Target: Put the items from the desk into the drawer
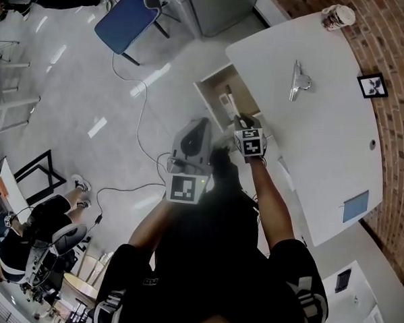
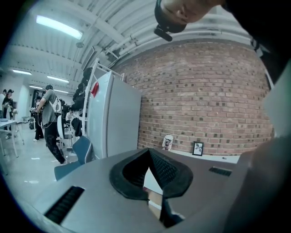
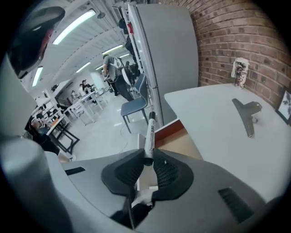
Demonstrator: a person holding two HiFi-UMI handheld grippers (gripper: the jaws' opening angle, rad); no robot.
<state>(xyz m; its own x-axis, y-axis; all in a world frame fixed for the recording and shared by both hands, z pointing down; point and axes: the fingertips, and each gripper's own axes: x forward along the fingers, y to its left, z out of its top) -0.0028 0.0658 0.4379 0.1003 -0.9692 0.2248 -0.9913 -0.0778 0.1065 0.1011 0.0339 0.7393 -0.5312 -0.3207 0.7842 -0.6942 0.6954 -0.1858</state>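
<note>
one marker [image 3: 149, 132] lengthwise along right gripper [image 3: 146, 160]

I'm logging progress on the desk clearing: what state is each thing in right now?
Drawer: open.
Marker: clamped in right gripper, over the drawer.
Left gripper: shut, empty.
Metal clip: lying on desk.
Cup: upright, desk corner.
Picture frame: standing upright.

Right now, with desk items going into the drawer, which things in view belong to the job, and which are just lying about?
Job in hand:
- marker, gripped in the right gripper jaws
- open drawer
- metal clip, paper cup, picture frame and blue card, on the desk

Just lying about:
- blue chair
- grey cabinet
</note>
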